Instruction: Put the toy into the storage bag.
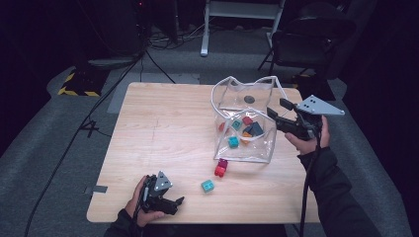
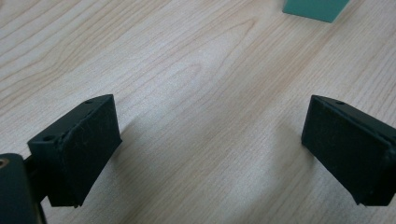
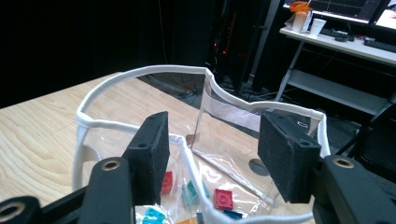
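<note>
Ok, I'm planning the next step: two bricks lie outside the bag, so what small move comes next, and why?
Probably ease the left gripper forward onto the teal brick: its jaws are open and empty, that brick lies just ahead, and the right gripper hangs open over the bag.

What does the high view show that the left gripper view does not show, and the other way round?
The high view alone shows the clear bag with bricks inside, the red and magenta brick in front of it, and the right gripper at the bag's rim. The left gripper view alone shows the left gripper close up: its pads stand wide apart with bare wood between them. Both show the wooden table and the teal brick.
</note>
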Demonstrator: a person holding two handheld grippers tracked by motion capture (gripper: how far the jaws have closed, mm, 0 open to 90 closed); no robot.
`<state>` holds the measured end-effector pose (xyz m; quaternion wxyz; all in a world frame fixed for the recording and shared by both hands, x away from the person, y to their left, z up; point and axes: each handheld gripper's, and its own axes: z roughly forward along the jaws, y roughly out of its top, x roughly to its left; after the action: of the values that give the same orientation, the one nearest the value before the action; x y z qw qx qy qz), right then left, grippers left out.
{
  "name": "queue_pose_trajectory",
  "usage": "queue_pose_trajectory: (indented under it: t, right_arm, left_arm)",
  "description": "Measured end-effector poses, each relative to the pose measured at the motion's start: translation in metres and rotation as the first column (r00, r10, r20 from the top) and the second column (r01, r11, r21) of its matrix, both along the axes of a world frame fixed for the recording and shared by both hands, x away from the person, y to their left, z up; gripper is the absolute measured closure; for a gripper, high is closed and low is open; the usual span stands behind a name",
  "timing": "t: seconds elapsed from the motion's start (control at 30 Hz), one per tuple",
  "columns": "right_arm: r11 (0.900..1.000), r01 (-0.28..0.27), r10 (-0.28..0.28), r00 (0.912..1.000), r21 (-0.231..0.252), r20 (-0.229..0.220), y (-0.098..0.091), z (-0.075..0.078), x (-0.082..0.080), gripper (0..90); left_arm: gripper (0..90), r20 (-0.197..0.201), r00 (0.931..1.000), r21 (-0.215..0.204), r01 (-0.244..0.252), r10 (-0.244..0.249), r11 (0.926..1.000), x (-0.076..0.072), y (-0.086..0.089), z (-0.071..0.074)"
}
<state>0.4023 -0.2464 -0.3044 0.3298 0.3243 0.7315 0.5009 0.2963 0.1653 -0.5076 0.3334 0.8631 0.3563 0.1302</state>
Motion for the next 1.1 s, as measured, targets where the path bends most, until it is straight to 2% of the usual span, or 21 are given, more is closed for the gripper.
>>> queue_pose_trajectory:
  t: [0.23,0.57,0.83,0.93,1.1]
  right_arm:
    - [0.9993,-0.034,0.034,0.9993,0.012,0.016,-0.005,0.0,-0.021,44.7]
    - [0.9965,-0.082,0.082,0.9966,0.015,0.0,-0.011,-0.021,-0.045,43.8]
    - [0.991,-0.134,0.134,0.9907,-0.008,-0.026,-0.004,-0.051,-0.06,42.8]
    - [0.9862,-0.165,0.165,0.985,-0.007,-0.051,0.002,-0.065,-0.063,42.7]
    - [0.9747,-0.221,0.217,0.9724,-0.036,-0.086,0.018,-0.089,-0.065,42.0]
  left_arm:
    - [4.7,0.001,1.0,0.001,0.0,0.0,1.0,0.0,0.0,0.0]
    - [4.7,0.001,1.0,0.001,0.0,0.0,1.0,0.0,0.0,0.0]
    - [4.7,0.0,1.0,0.003,0.0,0.0,1.0,0.0,0.0,0.0]
    - [4.7,0.001,1.0,0.001,0.0,0.0,1.0,0.0,0.0,0.0]
    - [4.7,0.001,1.0,0.001,0.0,0.0,1.0,0.0,0.0,0.0]
